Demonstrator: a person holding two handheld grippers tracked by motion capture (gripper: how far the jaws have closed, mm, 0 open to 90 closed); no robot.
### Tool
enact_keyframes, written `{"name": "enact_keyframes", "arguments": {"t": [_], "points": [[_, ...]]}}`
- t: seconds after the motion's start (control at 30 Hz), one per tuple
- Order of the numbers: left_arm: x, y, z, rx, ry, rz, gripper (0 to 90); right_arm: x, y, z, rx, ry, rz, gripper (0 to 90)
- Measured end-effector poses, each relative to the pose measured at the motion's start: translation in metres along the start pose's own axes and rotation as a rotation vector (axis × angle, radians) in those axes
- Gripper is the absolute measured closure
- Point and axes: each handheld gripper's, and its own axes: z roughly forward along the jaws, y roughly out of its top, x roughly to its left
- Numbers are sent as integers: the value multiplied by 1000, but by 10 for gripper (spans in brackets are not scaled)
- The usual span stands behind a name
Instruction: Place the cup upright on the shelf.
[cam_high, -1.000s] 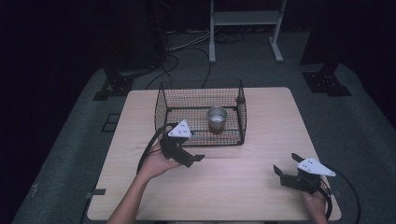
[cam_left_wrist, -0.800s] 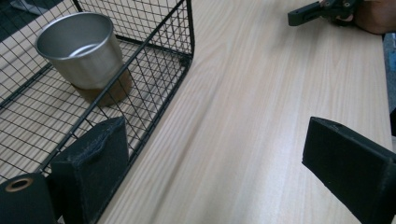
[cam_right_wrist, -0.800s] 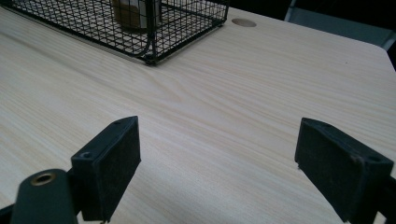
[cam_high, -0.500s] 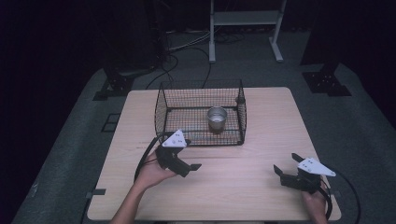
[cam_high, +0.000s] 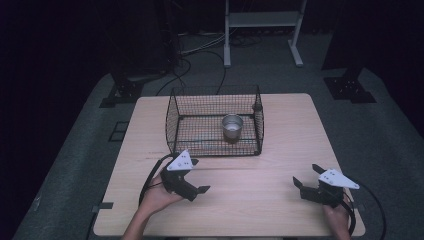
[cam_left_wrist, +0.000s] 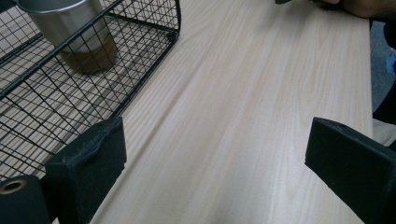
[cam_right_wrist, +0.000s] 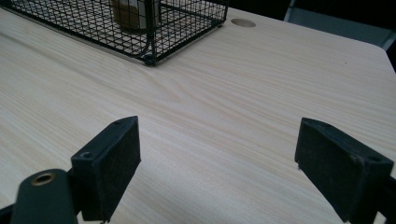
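- Your left gripper (cam_high: 192, 184) and right gripper (cam_high: 309, 184) both sit low over the table (cam_high: 250, 210), jaws apart, holding nothing.
- The cup (cam_high: 232, 126) stands upright in the basket (cam_high: 172, 120); if it's your target, approach from above, clearing the wire rim.

A black wire mesh basket (cam_high: 215, 122) sits mid-table before me. Inside, right of centre, stands an upright steel cup (cam_high: 232, 127), possibly empty.

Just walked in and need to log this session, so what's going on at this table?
A person holds a gripper in each hand over a wooden table. The left gripper and right gripper both have jaws open and empty, near the table's front. A metal cup stands inside a black wire basket farther back, untouched.
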Motion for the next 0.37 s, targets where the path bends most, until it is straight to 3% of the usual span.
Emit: {"name": "enact_keyframes", "arguments": {"t": [0.23, 0.37], "points": [[-13, -16, 0, -20, 32, -10, 39, 0, 0, 0, -2, -1, 3, 135], [-23, -33, 1, -60, 27, -33, 25, -1, 0, 0, -6, 0, 4, 135]]}}
